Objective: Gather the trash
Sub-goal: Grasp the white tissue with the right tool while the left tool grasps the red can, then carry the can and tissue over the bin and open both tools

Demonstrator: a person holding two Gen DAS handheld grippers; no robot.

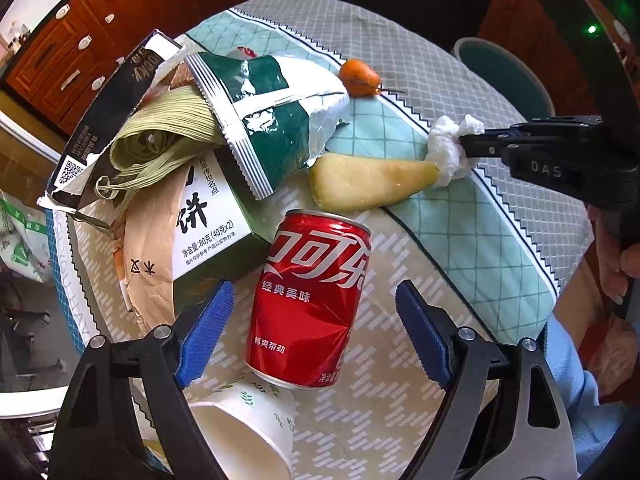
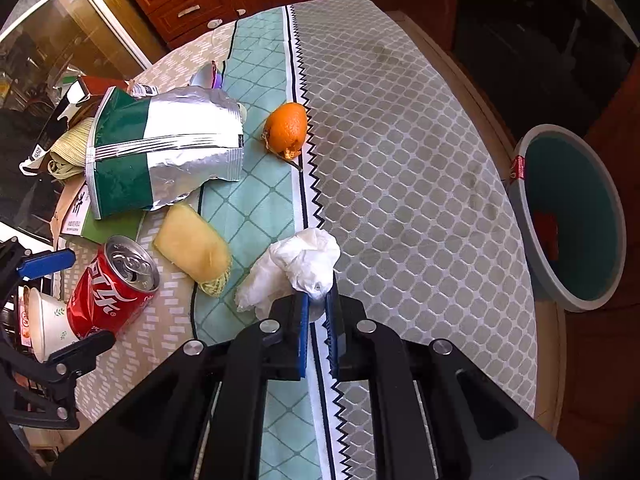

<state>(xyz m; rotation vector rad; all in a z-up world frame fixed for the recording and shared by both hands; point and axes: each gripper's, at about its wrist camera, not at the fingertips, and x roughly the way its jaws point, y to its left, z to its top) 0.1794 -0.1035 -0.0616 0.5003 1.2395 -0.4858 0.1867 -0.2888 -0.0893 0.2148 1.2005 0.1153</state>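
Observation:
My right gripper (image 2: 317,300) is shut on a crumpled white tissue (image 2: 296,270), which also shows in the left wrist view (image 1: 450,148). My left gripper (image 1: 312,320) is open, its blue pads on either side of a red cola can (image 1: 316,296) lying on the tablecloth; the can also shows in the right wrist view (image 2: 114,284). A pale fruit peel (image 1: 368,184) lies beside the tissue. A green and silver snack bag (image 2: 160,152), a small orange (image 2: 287,128), a torn box (image 1: 208,216) and a paper cup (image 1: 244,428) lie around.
A grey bin with a teal inside (image 2: 576,216) stands past the table's right edge. Wooden drawers (image 2: 188,4) stand behind the table. The right part of the patterned tablecloth (image 2: 420,160) is bare.

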